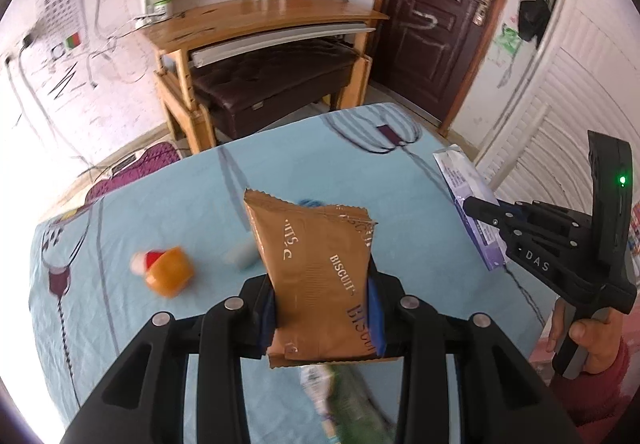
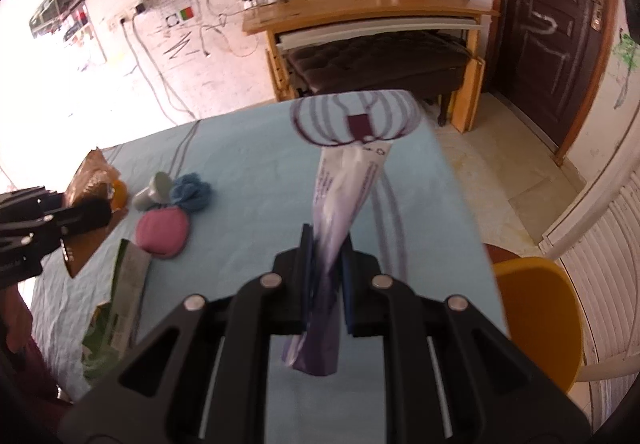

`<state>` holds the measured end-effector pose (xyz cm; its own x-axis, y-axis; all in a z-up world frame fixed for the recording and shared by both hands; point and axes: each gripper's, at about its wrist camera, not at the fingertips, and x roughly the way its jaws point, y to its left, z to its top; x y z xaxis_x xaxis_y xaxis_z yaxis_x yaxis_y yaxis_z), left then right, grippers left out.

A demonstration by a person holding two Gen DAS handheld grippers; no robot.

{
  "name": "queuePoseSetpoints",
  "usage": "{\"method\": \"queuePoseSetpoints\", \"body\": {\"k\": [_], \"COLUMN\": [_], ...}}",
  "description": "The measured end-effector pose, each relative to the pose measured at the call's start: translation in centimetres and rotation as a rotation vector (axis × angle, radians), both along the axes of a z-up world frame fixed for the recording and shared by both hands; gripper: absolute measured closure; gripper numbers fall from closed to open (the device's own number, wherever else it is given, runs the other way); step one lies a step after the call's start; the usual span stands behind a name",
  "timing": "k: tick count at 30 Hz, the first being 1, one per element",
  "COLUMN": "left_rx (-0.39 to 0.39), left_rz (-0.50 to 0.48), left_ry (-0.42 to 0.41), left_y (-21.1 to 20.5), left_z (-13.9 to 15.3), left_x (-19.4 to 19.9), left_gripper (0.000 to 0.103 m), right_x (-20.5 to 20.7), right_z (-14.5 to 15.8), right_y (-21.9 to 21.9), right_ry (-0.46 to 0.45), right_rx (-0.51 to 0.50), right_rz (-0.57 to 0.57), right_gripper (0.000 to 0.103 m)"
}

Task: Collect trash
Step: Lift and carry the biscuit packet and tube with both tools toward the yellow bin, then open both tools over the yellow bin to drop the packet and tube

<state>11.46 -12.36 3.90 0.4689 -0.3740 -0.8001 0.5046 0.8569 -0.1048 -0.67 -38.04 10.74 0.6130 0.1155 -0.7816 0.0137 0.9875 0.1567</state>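
Over blue bedsheet (image 1: 168, 328), both tongs angle down clutching wrappers

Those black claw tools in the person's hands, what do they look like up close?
Each is matte black plastic with angular linkage arms joined by round silver rivets. The left gripper and right gripper both have blue pads on the inner faces of their fingers. Seen from the left camera, the right one has white letters "DAS" on its body, an upright black block with a small green light, and a pistol-style handle. The person wears a dark red sleeve.
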Motion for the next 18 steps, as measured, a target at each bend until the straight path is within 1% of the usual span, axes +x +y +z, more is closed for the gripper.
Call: {"method": "queuePoseSetpoints", "body": {"k": [4, 9, 13, 18], "left_rx": [0.016, 0.001, -0.022, -0.041], "left_rz": [-0.059, -0.156, -0.227, -0.307], "left_ry": [-0.012, 0.004, 0.051, 0.134], "left_y": [-3.5, -8.6, -13.1, -18.5], "left_z": [0.6, 1.6, 1.5, 0.6], "left_x": [-0.5, -1.2, -1.6, -2.1], "left_gripper": [0.071, 0.071, 0.071, 0.071], "right_x": [-1.0, -2.9, -4.4, -5.5], "right_z": [0.0, -0.1, -1.0, -2.4], "right_y": [-3.3, -8.6, -12.3, -15.6], "right_ry": [-0.009, -0.012, 0.002, 0.025], "right_rx": [0.005, 0.011, 0.019, 0.034], "right_rz": [-0.059, -0.163, -0.235, -0.294], "right_gripper": [0.091, 0.091, 0.091, 0.091]}}
